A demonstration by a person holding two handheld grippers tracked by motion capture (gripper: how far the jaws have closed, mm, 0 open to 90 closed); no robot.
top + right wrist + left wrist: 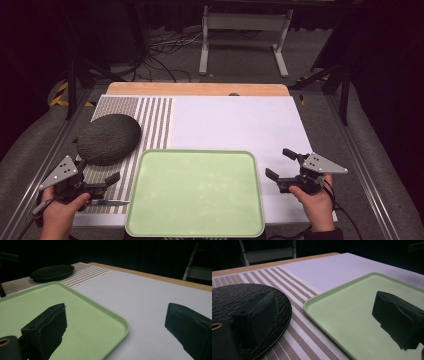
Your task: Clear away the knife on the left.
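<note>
- Green plastic, rectangular and shallow-rimmed, the empty tray (195,227) lies at the near middle of the counter (240,120), between the two hands, so either gripper can reach it.
- Left of the tray and far of the left hand, a dark textured oval plate (108,138) rests on a brown-and-white striped placemat (155,120); its right edge lies just beside the tray's far-left corner but apart from it.
- The left gripper (102,181) hovers low over the near part of the placemat, jaws spread and gripping nothing. In the left gripper view one jaw stands over the plate (249,302) and the other over the tray (342,315), which suggests it is lined up to take the plate's rim.
- The right gripper (280,165) waits just right of the tray over the white sheet, jaws likewise apart and empty, probably ready to steady the tray (82,312).
- A small dark knife-like thing (107,202) lies on the placemat near the left hand; what it is I cannot tell.
</note>
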